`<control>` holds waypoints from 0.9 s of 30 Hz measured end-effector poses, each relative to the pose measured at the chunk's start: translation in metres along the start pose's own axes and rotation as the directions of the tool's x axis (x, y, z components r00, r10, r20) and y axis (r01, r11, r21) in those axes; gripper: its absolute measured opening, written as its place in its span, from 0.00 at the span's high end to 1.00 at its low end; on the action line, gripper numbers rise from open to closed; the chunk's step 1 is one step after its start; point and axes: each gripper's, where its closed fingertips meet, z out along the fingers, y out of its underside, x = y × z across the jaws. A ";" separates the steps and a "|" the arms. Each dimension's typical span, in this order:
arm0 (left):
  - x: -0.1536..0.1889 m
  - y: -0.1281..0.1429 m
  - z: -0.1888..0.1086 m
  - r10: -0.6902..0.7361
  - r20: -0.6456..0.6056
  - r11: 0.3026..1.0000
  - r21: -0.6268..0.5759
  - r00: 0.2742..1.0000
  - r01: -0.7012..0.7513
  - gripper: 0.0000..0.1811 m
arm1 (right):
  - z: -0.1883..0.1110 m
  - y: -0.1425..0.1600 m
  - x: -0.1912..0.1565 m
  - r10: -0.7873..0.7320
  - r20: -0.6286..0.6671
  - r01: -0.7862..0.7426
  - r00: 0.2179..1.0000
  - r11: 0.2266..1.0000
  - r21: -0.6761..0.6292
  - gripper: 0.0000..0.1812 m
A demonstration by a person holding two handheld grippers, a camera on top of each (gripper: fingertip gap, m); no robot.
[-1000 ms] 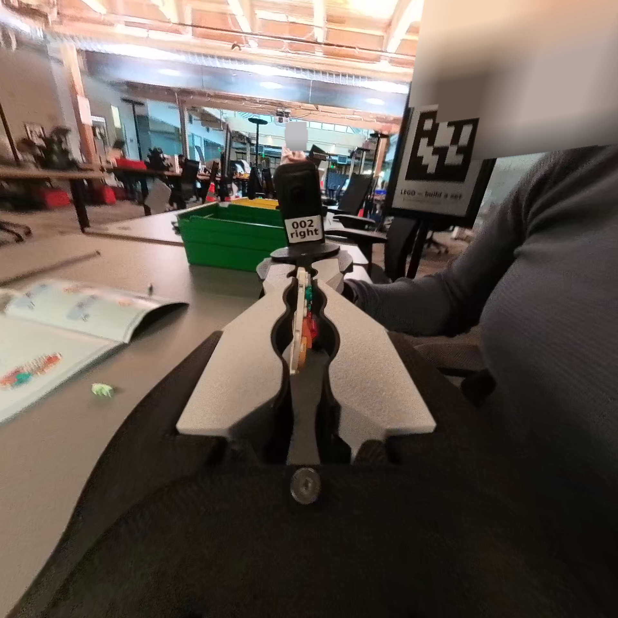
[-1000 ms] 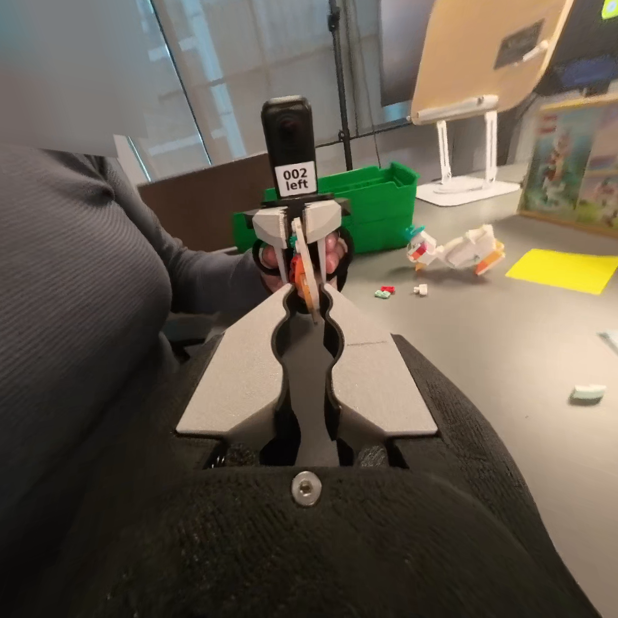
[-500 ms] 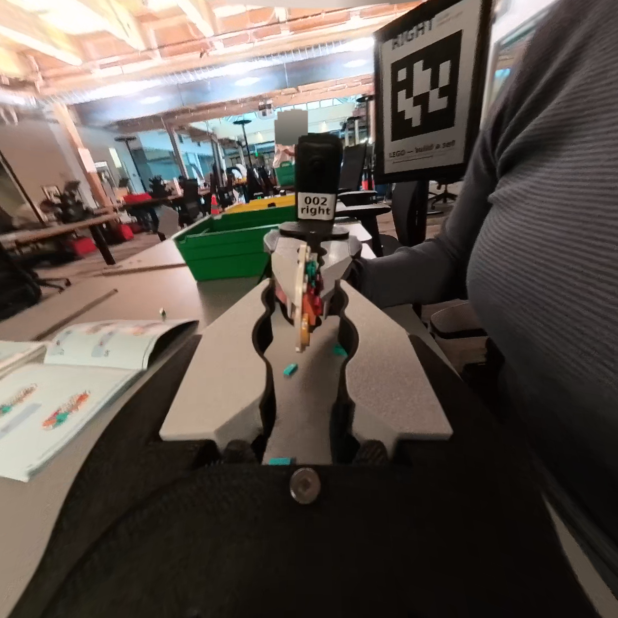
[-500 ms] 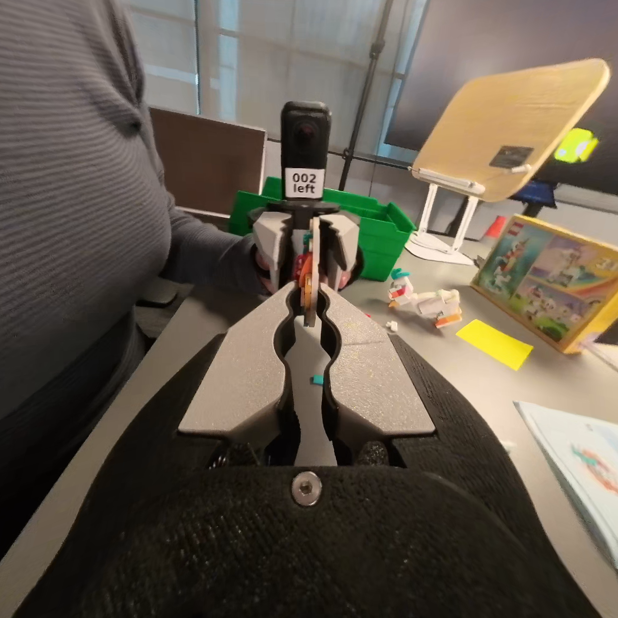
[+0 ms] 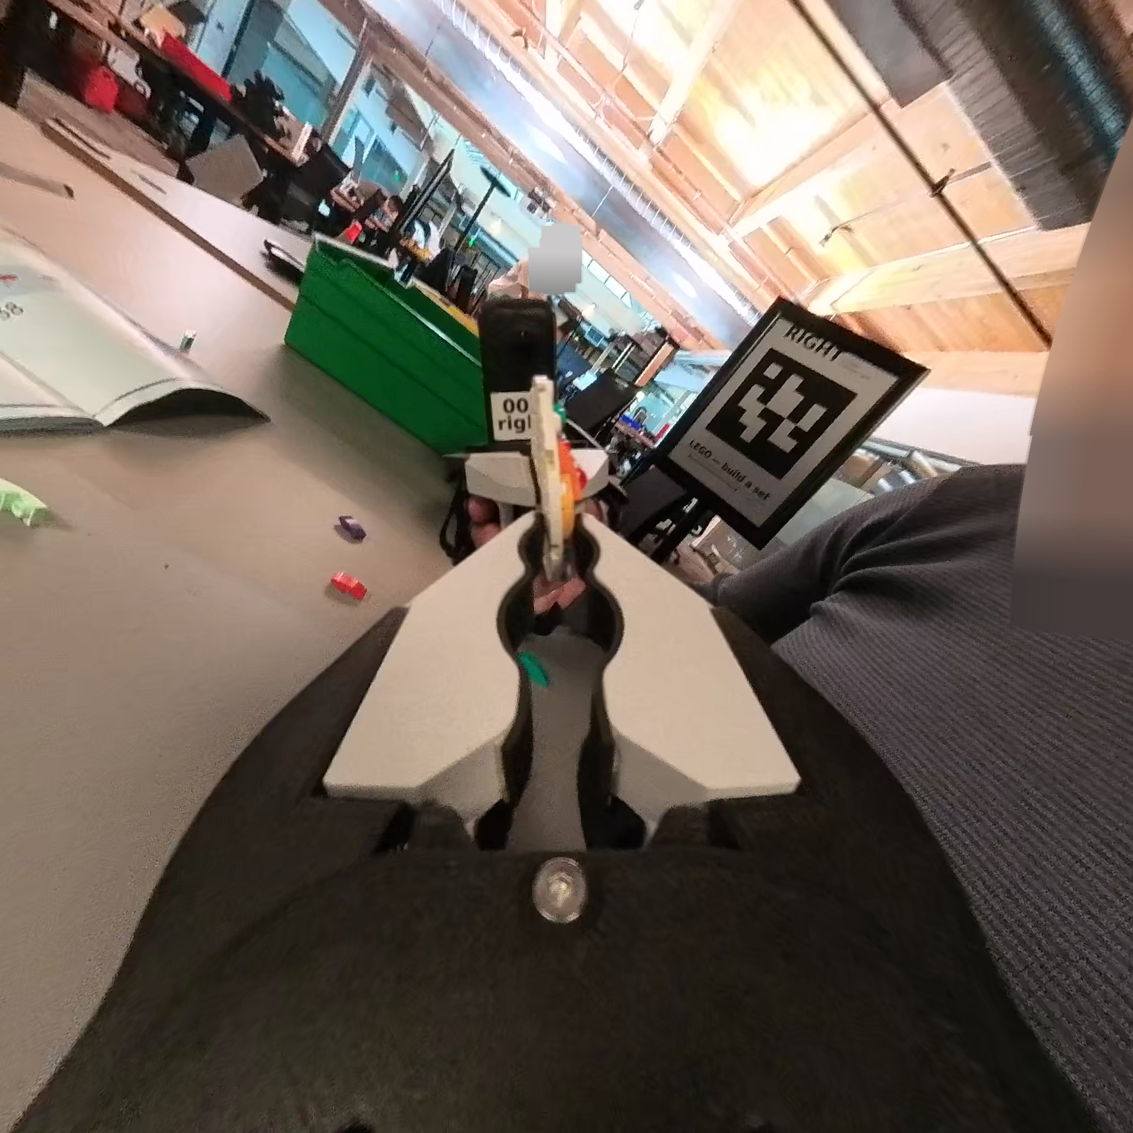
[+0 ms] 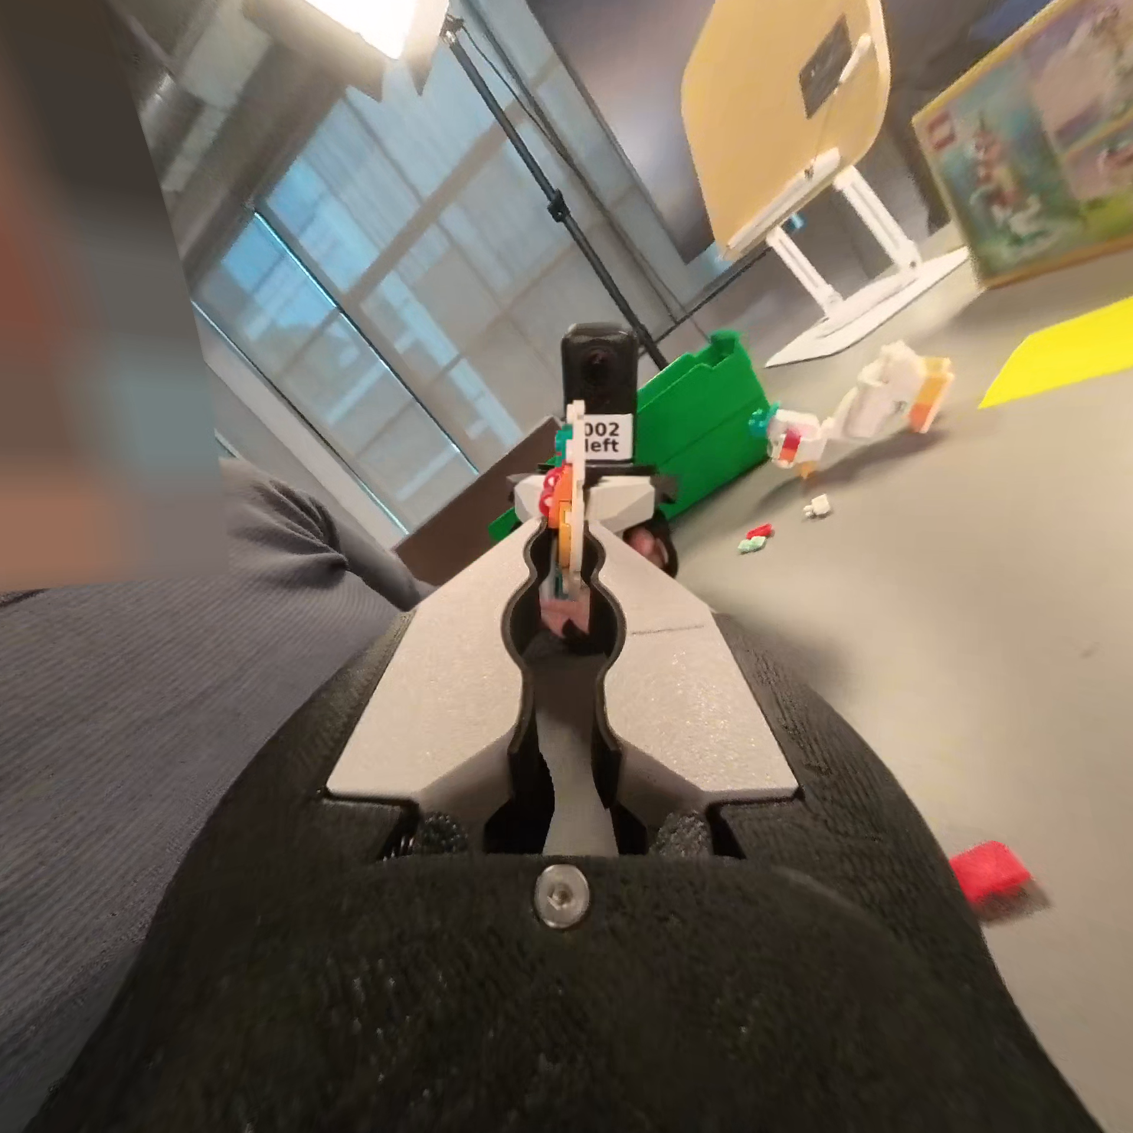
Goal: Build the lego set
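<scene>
Both grippers have tilted upward; the left gripper [image 5: 555, 539] and right gripper [image 6: 567, 539] now jointly clench the flat white lego assembly [image 6: 573, 490], seemingly mid-press.

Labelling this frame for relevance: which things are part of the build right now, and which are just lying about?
In the job:
- flat assembly, pinched from opposite ends by both grippers
- left gripper
- right gripper
- open booklet

Lying about:
- white animal model
- green bin
- set box
- yellow sheet
- red brick, purple brick
- teal piece
</scene>
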 end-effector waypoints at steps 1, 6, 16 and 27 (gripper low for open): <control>-0.002 0.003 0.002 0.004 0.014 1.000 -0.017 1.000 -0.003 0.97 | 0.000 0.001 0.001 0.023 0.000 -0.023 1.000 1.000 -0.003 0.96; -0.023 0.008 -0.004 -0.170 0.121 0.985 -0.001 0.978 0.171 0.98 | -0.022 -0.025 0.016 -0.014 -0.104 0.024 0.995 0.995 0.093 0.84; -0.029 0.038 -0.024 -0.574 0.141 0.817 0.160 0.806 0.554 0.98 | -0.122 0.002 0.089 -0.613 -0.540 0.216 0.576 0.752 -0.623 0.89; -0.041 0.037 -0.032 -0.628 0.157 0.774 0.233 0.762 0.589 0.98 | -0.147 0.031 0.096 -0.413 -0.821 -0.090 0.395 0.872 -0.482 0.92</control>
